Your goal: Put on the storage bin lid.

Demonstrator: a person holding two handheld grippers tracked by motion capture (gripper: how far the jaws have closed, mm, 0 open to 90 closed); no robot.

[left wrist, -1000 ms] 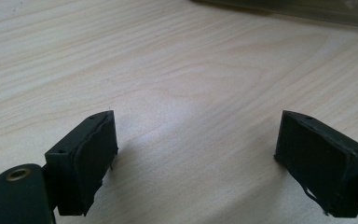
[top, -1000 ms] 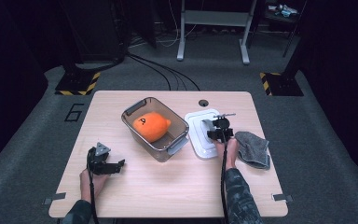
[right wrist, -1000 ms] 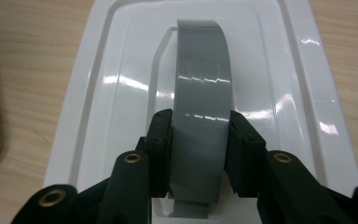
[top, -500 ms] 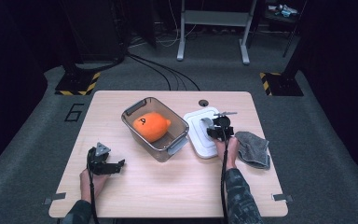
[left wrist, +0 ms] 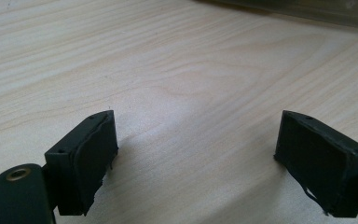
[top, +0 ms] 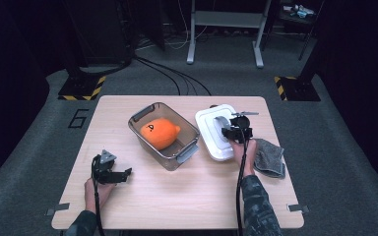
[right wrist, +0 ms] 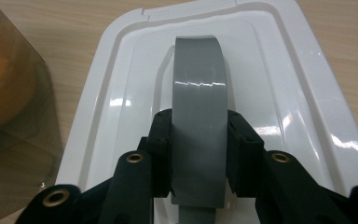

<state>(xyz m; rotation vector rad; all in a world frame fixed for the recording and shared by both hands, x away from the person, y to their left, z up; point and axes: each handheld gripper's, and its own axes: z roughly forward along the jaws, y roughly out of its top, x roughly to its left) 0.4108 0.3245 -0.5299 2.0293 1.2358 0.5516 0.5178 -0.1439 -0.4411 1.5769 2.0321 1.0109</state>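
Your right hand-held gripper (top: 230, 132) is pinching the grey handle (right wrist: 198, 116) of the white lid (top: 207, 129). In the right gripper view, both black pads (right wrist: 160, 154) press flat against the sides of that arched grey strap, one on each side. The lid spreads out beneath it, glossy, with a raised rim and a stepped inner panel.

From the high view, the lid sits on the table (top: 187, 191) just to the right of the clear container (top: 163, 134), close beside its right wall, and your right hand (top: 243, 156) comes up to it from the near edge. The container has grey clasps at its two ends and holds an orange fruit-shaped thing (top: 160, 132) with a dark mark on top. In the right gripper view, the container's smoky wall and the orange glow behind it sit at the left edge.

A crumpled grey cloth (top: 269, 157) lies on the table just right of your right hand, near the table's right edge.

Your left hand-held gripper (top: 120, 174) rests low on the near-left part of the table, well apart from the container, its jaws spread wide. In the left gripper view, nothing but bare pale wood lies between the two pads (left wrist: 93, 158).
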